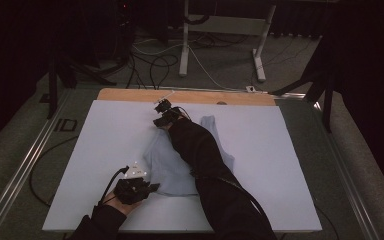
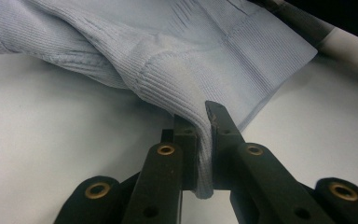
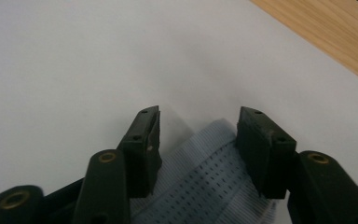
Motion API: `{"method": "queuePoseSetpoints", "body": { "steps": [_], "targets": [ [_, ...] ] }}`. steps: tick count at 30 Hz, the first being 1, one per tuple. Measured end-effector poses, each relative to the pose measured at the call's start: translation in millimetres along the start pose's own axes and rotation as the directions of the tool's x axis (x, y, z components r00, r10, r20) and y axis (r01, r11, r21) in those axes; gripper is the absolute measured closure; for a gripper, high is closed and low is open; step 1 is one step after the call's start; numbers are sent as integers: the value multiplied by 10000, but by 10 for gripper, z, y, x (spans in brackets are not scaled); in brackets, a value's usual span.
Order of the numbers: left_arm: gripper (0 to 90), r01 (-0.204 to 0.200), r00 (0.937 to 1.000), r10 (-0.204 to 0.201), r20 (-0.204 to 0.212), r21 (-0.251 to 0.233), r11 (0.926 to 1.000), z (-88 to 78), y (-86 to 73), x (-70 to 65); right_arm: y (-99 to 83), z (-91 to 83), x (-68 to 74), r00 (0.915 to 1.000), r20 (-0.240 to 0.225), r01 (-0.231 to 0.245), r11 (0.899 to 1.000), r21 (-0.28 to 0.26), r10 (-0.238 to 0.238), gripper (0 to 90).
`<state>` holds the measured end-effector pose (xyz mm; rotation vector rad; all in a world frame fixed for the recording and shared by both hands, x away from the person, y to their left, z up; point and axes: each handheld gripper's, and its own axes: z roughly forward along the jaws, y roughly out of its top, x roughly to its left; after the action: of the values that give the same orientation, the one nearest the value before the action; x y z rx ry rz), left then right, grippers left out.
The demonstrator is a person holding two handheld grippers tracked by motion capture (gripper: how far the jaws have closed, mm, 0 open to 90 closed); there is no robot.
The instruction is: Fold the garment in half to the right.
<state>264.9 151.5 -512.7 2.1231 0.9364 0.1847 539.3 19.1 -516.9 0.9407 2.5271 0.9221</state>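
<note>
Where the garment (image 1: 172,165) lies, just below centre of the white sheet (image 1: 105,135), it is a pale blue ribbed knit, partly crumpled. One strap or narrow end (image 1: 211,124) reaches toward 12 o'clock at the right of the person's forearm. Most of the middle is covered by the dark sleeve (image 1: 200,150), which crosses it from 6 toward 11 o'clock.

Left gripper (image 1: 152,187): at the garment's 7 o'clock corner, low on the sheet. Left gripper view: jaws closed on a ribbed edge of the garment (image 2: 205,154), a fold of cloth pinched between them and drawn up off the sheet. Cloth rises and spreads away toward 12 and 1 o'clock in that view. A cable (image 1: 111,180) trails from the gripper toward 9 o'clock.

Right gripper (image 1: 161,120): at the garment's 12 o'clock end, toward the far side of the sheet. Right gripper view: jaws apart, a tip of garment (image 3: 214,154) lying between them on the sheet, with a perforated mesh band in the knit. Cannot tell whether the jaws touch the cloth.

Sheet covers a wooden tabletop (image 1: 190,95), bare wood showing as a strip at 12 o'clock. Beyond, at 12 o'clock, a grey floor with loose cables (image 1: 155,60) and a white table frame (image 1: 225,30). Surroundings dark.
</note>
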Motion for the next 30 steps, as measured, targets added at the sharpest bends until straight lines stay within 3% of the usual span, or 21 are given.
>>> {"method": "queuePoseSetpoints", "body": {
  "steps": [9,12,17,23,27,30],
  "targets": [
    [856,-59,10000,59,20,12,10000,14,9,-15,-11,38,48,9985,383,388,9985,387,-402,513],
    [856,-35,10000,35,32,7,10000,19,9,-14,-11,40,39,9991,291,291,9987,430,-304,529],
    [856,-31,10000,31,44,0,10000,19,8,-21,3,37,72,9986,408,310,9980,551,-333,616],
    [856,-48,10000,48,59,47,10000,26,1,-16,25,32,159,9938,668,838,9937,740,-888,794],
    [856,-21,10000,20,58,31,10000,25,1,-8,39,27,169,9902,738,1120,9900,861,-1185,824],
    [856,16,10000,-16,75,22,10000,22,-2,-8,37,9,160,9910,690,1089,9908,799,-1145,844]
  ]
}}
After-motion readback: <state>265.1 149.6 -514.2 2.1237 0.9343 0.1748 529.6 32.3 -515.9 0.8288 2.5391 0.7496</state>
